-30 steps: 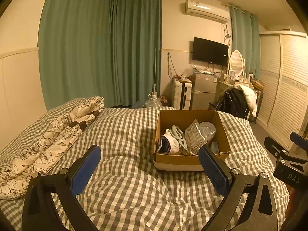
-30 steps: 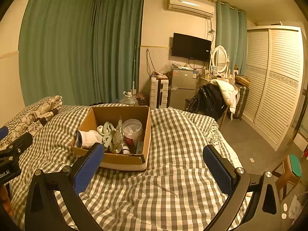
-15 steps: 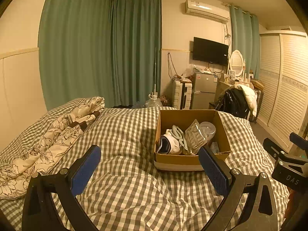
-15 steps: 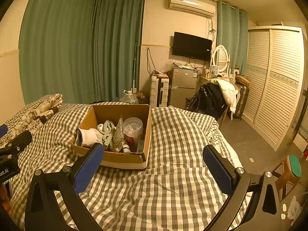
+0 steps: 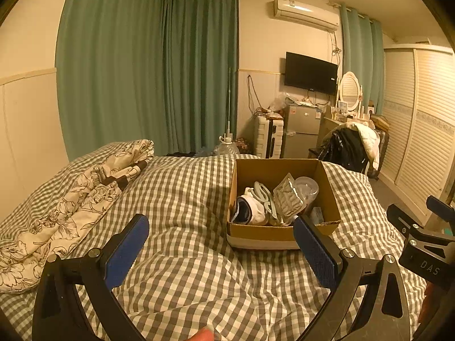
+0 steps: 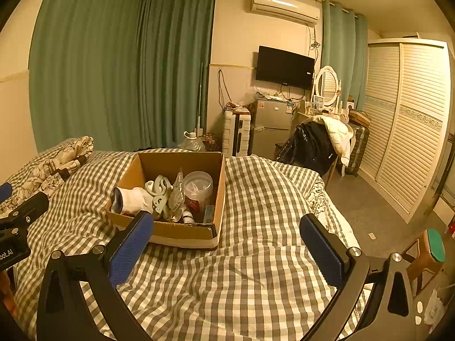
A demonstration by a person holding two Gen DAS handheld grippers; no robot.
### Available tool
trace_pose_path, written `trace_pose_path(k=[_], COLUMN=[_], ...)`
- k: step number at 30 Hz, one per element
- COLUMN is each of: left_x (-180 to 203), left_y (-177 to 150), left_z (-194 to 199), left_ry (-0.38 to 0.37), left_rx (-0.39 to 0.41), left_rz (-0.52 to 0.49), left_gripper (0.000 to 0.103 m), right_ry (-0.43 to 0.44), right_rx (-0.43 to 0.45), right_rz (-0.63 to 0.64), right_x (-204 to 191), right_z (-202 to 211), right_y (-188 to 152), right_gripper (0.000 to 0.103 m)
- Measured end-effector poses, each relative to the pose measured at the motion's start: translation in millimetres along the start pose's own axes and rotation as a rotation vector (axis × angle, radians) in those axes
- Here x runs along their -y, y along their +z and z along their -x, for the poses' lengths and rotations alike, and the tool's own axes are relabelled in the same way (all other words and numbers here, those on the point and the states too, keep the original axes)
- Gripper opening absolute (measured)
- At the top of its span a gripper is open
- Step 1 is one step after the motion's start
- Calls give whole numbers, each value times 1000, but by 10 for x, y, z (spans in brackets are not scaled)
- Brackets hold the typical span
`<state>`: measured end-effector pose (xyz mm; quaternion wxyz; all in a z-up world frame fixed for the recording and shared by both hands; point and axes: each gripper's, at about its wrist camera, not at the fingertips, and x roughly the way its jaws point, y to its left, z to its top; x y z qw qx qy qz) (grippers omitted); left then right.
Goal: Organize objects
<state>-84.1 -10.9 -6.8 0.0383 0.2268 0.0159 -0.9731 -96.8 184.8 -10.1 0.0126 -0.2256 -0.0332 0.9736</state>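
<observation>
Nothing has moved; our left hand-held gripper (image 5: pixel 221 248) and right hand-held gripper (image 6: pixel 226 241) hover wide open and empty, with the cardboard box (image 6: pixel 184 231) ahead between them, nearer the right.

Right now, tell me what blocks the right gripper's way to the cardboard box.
Nothing visible does. The right gripper hangs open over the checked duvet, and the cardboard box sits just ahead to its left with its top open.

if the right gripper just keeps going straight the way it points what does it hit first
Probably the checked duvet: the open right gripper hovers over bare bedding, with the cardboard box off toward its left finger. Depth is hard to judge through the fisheye.
</observation>
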Motion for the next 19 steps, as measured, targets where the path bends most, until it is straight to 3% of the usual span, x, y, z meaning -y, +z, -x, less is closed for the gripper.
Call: trace_pose_path(k=[19], left_x=[25], left_y=[-14], left_z=[7], left_ry=[4], left_rx=[5], left_rz=[-20], left_gripper=[103], right_ry=[1], right_rx=[-12], right_rz=[5], right_x=[-24], right_z=[-23], right_y=[-22], right_gripper=[103])
